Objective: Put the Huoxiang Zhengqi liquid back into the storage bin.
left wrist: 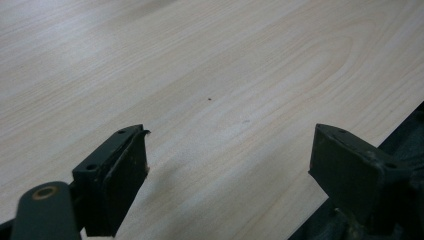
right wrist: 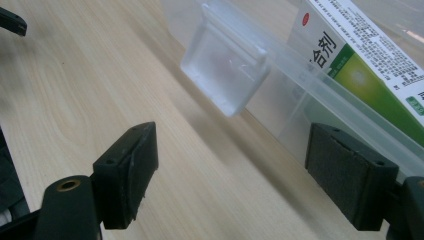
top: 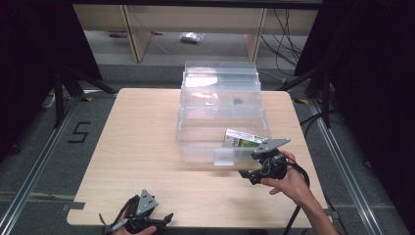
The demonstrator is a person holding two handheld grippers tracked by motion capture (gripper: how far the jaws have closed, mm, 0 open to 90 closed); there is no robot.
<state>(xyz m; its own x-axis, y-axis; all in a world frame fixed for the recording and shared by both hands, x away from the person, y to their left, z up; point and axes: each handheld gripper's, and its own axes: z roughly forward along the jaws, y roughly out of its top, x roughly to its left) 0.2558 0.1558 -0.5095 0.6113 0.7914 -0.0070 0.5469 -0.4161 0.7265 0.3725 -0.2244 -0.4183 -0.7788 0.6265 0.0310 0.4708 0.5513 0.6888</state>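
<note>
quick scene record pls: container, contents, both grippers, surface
container: clear plastic box, lid open, latch tab on the near wall
contents: white-and-green carton leaning at the near right corner
right gripper: open, nothing between its jaws, just outside the near wall by the latch
left gripper: open, holding nothing, at the near table edge
surface: light wood table

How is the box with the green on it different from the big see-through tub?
The box is small, solid white and green with printing; the tub is much bigger and clear. The box leans tilted against the tub's front wall, while the tub sits flat on the table. The box is closed; the tub is open on top. Both are rectangular.
</note>
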